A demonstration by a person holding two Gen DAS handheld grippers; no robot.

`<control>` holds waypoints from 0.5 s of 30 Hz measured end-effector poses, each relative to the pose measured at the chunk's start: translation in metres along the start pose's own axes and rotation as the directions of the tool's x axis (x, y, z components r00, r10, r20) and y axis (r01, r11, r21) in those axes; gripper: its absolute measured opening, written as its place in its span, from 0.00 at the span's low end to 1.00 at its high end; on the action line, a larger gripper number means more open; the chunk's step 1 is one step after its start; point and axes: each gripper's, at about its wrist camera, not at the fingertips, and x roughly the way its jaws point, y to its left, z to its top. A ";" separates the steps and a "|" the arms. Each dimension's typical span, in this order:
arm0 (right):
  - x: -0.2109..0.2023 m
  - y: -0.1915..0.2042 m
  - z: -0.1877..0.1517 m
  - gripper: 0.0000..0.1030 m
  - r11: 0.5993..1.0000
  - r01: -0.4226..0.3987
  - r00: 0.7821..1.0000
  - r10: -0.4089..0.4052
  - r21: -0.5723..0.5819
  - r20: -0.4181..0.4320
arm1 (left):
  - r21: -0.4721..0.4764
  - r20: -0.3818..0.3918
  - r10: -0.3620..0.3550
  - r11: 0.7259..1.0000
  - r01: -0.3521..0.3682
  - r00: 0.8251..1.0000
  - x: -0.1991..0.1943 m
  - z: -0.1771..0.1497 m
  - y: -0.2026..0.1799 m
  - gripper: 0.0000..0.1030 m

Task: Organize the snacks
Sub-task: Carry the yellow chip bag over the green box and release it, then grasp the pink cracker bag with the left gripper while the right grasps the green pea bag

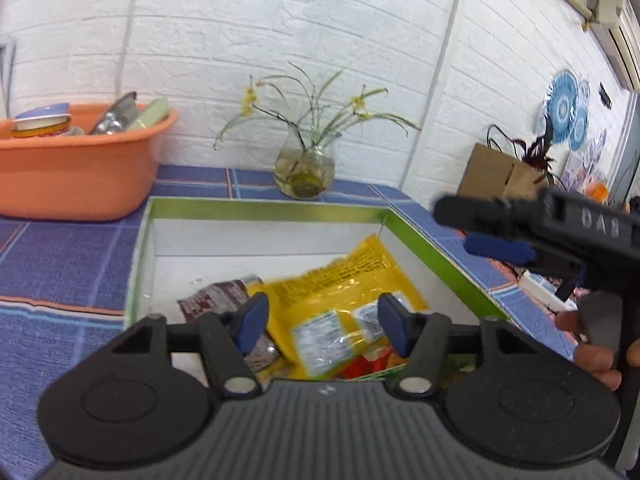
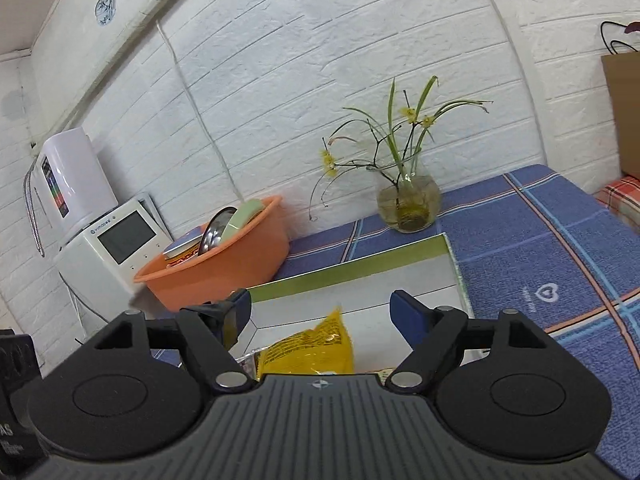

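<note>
Inside the green-rimmed box (image 1: 436,248), on its white floor, a yellow snack bag (image 1: 340,280) lies tilted, its far corner raised toward the right wall and its near end showing a pale printed label under glossy wrap. A dark brown packet (image 1: 216,300) lies just to its left, touching it, and a red-and-orange packet (image 1: 368,364) peeks out beneath its near edge. The box sits on a blue checked tablecloth (image 1: 64,256), with an orange basin (image 1: 76,176) of dishes at the far left and a glass vase (image 1: 304,168) of yellow flowers just beyond the box's far rim.

The left gripper (image 1: 322,322) hovers over the near end of the box with its blue pads wide apart, holding nothing; the yellow bag shows between them. The right gripper (image 2: 320,312) hangs above the same box, its jaws also spread wide and empty, tilted so the table slopes in its view. In the left wrist view it juts in from the right, the person's fingers (image 1: 592,356) wrapped on its handle
</note>
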 end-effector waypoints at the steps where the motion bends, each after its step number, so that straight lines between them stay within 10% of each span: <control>1: -0.006 -0.003 0.000 1.00 1.000 0.005 1.000 -0.005 0.000 0.004 | 0.003 0.014 0.007 1.000 -0.007 1.000 -0.007 0.001 0.003 0.59; 15: -0.115 -0.015 -0.058 1.00 0.997 -0.080 0.996 0.080 -0.003 -0.046 | -0.102 -0.004 0.164 0.981 -0.163 0.986 -0.127 -0.075 0.044 0.70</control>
